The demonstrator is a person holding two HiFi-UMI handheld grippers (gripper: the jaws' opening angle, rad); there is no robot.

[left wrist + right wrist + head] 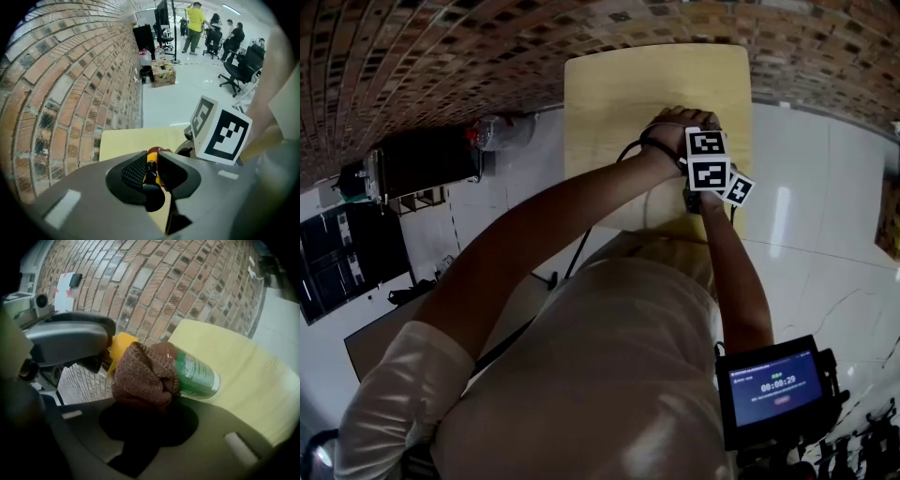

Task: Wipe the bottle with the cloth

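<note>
Right gripper (145, 409) is clenched on the brown cloth (143, 376). The wad bulges out just ahead of its jaws and is pressed against the bottle (197, 377), on the shoulder next to the green label. Left gripper (151, 166) is clamped tight on the bottle's yellow cap (152, 159), so the bottle runs from the left jaws across the front of the right ones. Only the right gripper view shows the cloth and label. The left gripper view gets just the cap, a sliver of reddish body past it, and the right gripper's marker cube (220, 133) just beside. Head view shows neither bottle nor cloth, since hands and marker cubes (709, 161) cover them, but it does show both grippers meeting over the near edge of the yellow table (619, 94). The brick wall (187, 282) is beyond the table. Far past the left jaws: a cardboard box (164, 75), office chairs (236, 70) and people (194, 23) standing.
</note>
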